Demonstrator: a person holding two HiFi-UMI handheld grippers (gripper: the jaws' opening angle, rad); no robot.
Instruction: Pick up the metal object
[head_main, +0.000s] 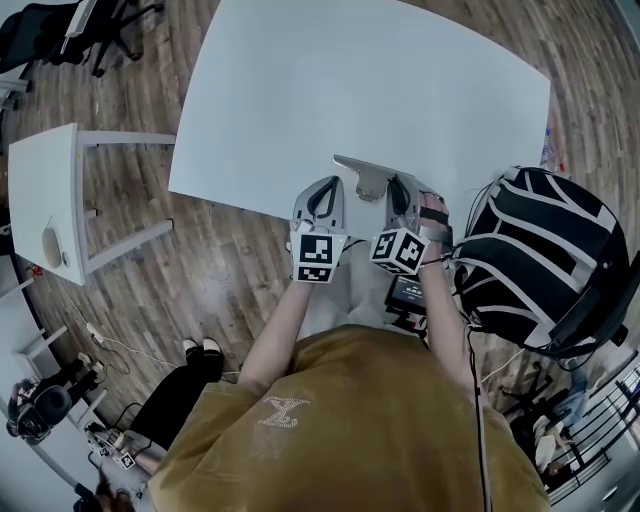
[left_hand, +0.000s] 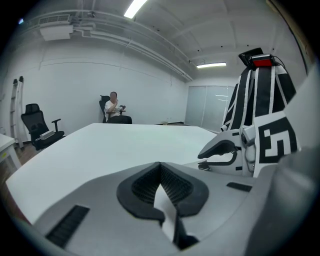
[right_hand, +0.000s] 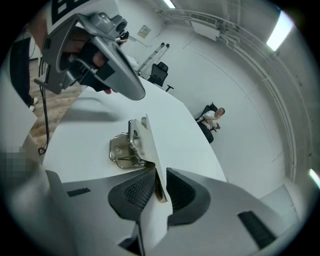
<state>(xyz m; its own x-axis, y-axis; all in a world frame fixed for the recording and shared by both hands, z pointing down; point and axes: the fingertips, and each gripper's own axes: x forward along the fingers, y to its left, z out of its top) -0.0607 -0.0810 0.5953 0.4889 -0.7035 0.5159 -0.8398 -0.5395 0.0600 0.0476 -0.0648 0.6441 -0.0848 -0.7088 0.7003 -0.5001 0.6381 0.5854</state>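
Note:
The metal object (head_main: 362, 178) is a shiny spring clip on a thin flat plate, at the near edge of the white table (head_main: 400, 90). My right gripper (head_main: 400, 195) is shut on the plate's edge. In the right gripper view the plate stands edge-on between the pads (right_hand: 142, 190), with the metal object's clip (right_hand: 125, 147) just beyond my right gripper (right_hand: 156, 182). Whether it rests on the table I cannot tell. My left gripper (head_main: 322, 200) hovers just left of it, apart. In the left gripper view my left gripper (left_hand: 161, 175) is shut with nothing in it.
A small white side table (head_main: 45, 190) stands on the wooden floor at the left, with office chairs (head_main: 90, 30) behind it. A black-and-white striped object (head_main: 535, 260) bulks at my right. A seated person (left_hand: 114, 107) is at the table's far end.

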